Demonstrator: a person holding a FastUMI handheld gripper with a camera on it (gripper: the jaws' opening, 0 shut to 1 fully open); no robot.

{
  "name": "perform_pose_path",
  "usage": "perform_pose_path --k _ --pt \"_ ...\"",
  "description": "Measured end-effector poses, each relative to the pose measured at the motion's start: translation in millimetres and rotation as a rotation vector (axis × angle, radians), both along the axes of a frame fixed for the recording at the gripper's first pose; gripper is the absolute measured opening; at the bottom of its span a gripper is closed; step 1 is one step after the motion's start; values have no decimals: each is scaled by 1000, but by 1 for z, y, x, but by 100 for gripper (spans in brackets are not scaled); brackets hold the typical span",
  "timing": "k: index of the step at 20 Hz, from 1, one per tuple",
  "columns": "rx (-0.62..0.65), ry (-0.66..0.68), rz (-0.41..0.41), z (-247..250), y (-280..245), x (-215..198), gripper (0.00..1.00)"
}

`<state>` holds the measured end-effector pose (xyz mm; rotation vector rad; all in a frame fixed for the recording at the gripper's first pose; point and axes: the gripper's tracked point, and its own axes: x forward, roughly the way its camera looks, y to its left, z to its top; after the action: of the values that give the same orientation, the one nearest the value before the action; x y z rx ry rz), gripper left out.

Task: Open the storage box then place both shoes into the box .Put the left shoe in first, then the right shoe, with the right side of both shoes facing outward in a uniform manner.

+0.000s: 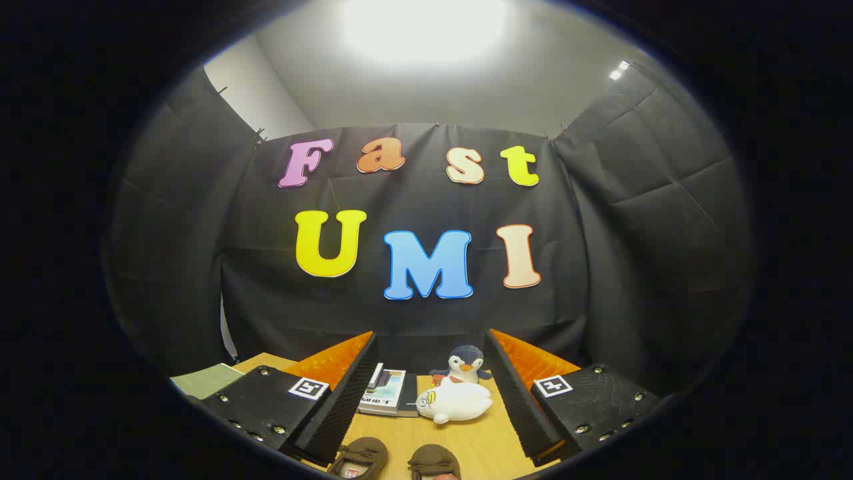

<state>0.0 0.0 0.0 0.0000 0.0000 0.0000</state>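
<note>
Shoes: two brown shoes [398, 459] lay closest, side by side on the wooden table [483, 437], toes pointing into the booth, just below the gap between the fingers. Paired and square to the approach like that, they looked laid out for an easy one-at-a-time pick.
Left shoe: the one [360, 457] nearer the left finger. By the task it goes in first, though I could not tell left from right by shape from so little of each upper.
Right shoe: its neighbour [434, 461], close beside it but not touching.
Gripper: the gripper [430, 373] was held high and level, fingers spread wide with nothing between them but open table. I judged that as a hover, not a reach, since neither finger touched anything.
Storage box: could not be picked out from where I stood, so its lid state was unknown. Opening it comes first, so nothing looked begun.
Soft toys: a white plush [454, 402] lay ahead between the fingers, with a penguin toy [463, 365] sitting upright just behind it, likely bystanders.
Books: a small stack [390, 393] sat beside the left finger, against the back wall, out of the working lane.
Risk: grabbing a shoe before finding the box would break the order.
</note>
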Motion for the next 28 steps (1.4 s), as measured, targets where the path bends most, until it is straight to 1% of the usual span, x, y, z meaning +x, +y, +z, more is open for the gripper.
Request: perform_pose_path --k 13,18,20,23,28 --pt "-1 2 44 -7 12 0 97" --pt "35 11 80 -14 26 -4 97" --pt "66 18 111 -18 37 -7 97" --pt "162 55 169 -35 57 -13 97" --pt "313 145 219 -66 84 -19 96"
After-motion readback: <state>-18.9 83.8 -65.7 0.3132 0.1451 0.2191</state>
